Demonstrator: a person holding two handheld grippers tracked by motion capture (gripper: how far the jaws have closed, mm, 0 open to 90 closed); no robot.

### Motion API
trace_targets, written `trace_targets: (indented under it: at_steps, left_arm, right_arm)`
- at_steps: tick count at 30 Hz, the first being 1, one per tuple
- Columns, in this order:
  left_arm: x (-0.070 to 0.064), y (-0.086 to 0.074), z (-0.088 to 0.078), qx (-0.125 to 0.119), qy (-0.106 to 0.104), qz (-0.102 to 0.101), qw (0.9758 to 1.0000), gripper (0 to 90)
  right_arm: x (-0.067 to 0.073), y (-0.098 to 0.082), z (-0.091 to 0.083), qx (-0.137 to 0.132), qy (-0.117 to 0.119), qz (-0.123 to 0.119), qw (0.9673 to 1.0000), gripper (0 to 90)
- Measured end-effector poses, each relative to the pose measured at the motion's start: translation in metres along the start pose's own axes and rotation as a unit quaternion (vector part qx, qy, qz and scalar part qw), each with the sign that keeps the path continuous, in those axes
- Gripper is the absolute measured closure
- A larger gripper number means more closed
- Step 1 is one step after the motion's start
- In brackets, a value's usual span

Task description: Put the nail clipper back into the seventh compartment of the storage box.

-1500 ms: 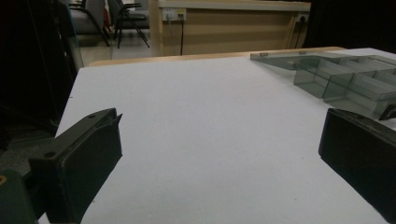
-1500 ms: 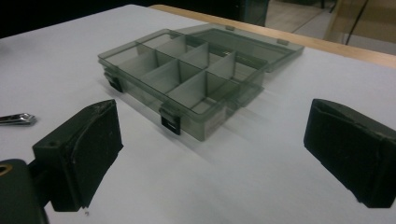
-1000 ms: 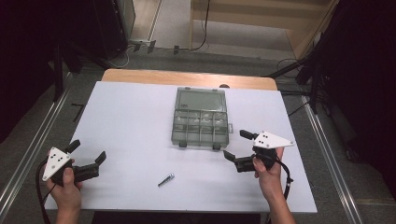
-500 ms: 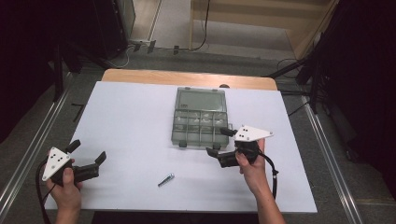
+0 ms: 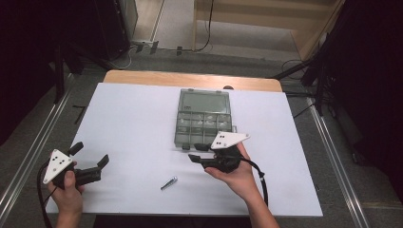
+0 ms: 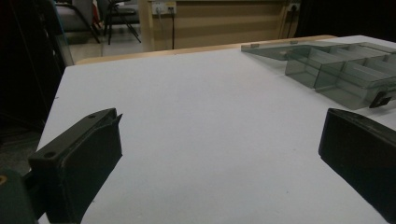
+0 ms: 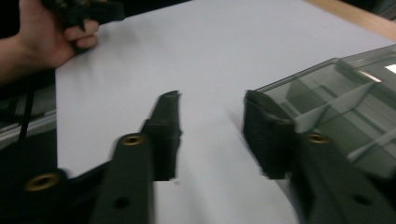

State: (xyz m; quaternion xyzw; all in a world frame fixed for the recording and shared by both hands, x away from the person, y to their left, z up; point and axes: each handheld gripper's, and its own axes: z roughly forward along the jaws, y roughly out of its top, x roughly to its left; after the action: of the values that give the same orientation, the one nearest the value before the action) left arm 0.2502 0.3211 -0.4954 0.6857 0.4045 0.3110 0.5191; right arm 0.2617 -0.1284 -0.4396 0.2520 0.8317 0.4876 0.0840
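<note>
Right claw [image 5: 197, 153], jaws spread, is hovering mid-frame by organizer box [image 5: 203, 118]; left claw [image 5: 90, 159] spread too; could nudge box w/ jaw.

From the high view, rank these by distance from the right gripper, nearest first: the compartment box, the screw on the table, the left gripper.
1. Compartment box: just beyond the right gripper, whose jaws stand open at the box's near edge.
2. Screw: lying loose on the white table, toward the person and slightly left.
3. Left gripper: far off at the table's left near corner, also open.
</note>
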Motion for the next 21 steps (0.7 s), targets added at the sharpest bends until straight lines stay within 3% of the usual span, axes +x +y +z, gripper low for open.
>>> trace_targets:
  at_steps: [3,5,10,21]
  left_arm:
    - [0.000,0.000,0.001,0.000,-0.003,-0.002,1.0000,0.0]
    - [0.001,0.000,0.001,0.002,-0.006,-0.002,1.0000,0.0]
    - [0.000,0.000,0.001,0.002,-0.009,-0.002,1.0000,0.0]
    - [0.000,0.001,0.001,0.006,-0.011,0.002,0.9999,0.0]
  right_arm:
    - [0.005,0.000,0.004,0.004,0.024,-0.007,0.9997,74.4]
    - [0.013,0.000,0.011,0.017,0.030,-0.025,0.9991,82.2]
    - [0.021,-0.002,0.021,0.027,0.045,-0.038,0.9979,90.0]
    - [0.040,-0.009,0.053,0.073,0.078,-0.059,0.9925,90.0]
